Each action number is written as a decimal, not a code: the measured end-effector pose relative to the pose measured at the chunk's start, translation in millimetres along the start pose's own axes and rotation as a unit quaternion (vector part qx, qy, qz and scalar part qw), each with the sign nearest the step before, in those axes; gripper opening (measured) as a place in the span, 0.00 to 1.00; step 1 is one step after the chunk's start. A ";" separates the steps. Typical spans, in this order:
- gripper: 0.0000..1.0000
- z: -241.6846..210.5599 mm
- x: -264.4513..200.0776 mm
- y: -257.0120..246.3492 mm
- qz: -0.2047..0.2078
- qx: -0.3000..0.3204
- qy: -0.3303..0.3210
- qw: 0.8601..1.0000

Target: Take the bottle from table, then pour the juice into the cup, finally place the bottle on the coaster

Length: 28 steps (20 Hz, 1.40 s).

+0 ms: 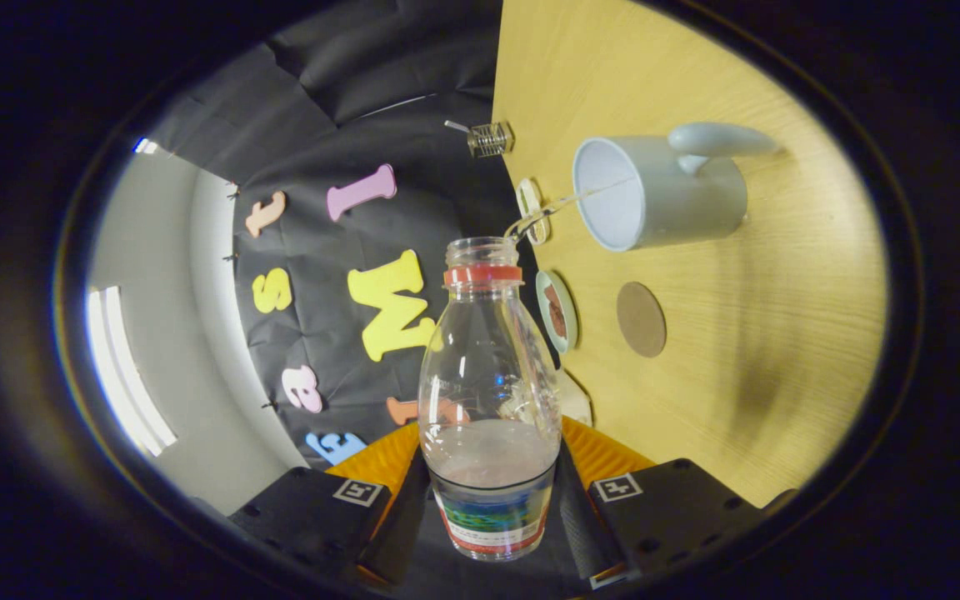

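Clear plastic bottle (488, 392), one, red-ringed neck, uncapped, clamped between two black fingers (492, 517), tipped toward one grey cup (655, 196), thin stream reaching its mouth. One round brown coaster (641, 319), flat on pale wooden bench (780, 333), beside cup.

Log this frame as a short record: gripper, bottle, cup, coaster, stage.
gripper: shut on bottle, a finger on each side
bottle: uncapped, tilted, mouth toward cup, some liquid left inside
stream: thin, running from bottle mouth into cup
cup: grey, handled, on table, beyond the fingers
coaster: round, brown, bare, between cup and bottle
stage: pouring
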<state>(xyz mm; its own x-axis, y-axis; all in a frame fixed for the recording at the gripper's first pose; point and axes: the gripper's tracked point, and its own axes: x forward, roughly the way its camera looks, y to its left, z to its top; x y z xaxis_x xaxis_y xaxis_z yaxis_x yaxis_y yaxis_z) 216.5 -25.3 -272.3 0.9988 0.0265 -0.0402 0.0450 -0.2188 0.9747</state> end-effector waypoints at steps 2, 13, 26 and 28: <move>0.77 0.3 0.0 0.7 0.000 0.003 0.001 1.000; 0.77 6.6 4.3 6.8 0.009 0.040 -0.005 0.999; 0.77 1.5 12.4 44.7 0.026 0.088 0.009 0.996; 0.77 -0.4 12.8 48.3 0.026 0.094 0.010 0.995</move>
<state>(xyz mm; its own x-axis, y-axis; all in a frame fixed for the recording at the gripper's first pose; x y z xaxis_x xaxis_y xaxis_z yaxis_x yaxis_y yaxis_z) 231.4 -35.1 -225.7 0.9994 0.0304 0.0150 -0.0016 -0.3992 0.9169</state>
